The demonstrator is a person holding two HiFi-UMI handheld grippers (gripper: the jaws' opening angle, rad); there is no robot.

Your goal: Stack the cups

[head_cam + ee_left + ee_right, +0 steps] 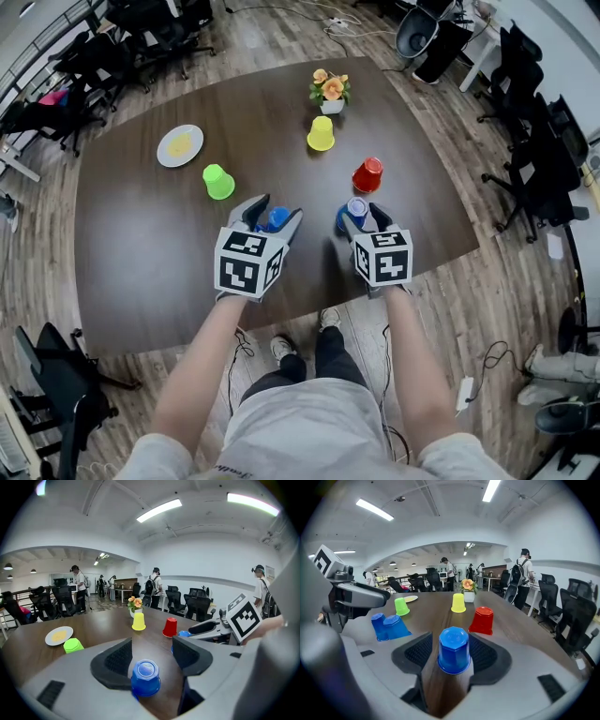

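- Green cup (218, 182): well left of the red cup (367, 175), upturned on the table (141, 262), untouched.
- Left tongs (277, 210): nearer and left of the red cup, jaws wide apart around an upturned blue cup (145, 677), not pressing it.
- Yellow cup (321, 134): beyond the red cup, to its left, alone.
- Right tongs (361, 214): just nearer than the red cup, jaws apart around a second blue cup (453, 651), apparently without squeezing.
- By my reading no cup is stacked yet, so all the stacking remains.

Head camera steeply above table (141, 244), gripper cameras low, close, looking across it, all sharing red cup (367, 175)
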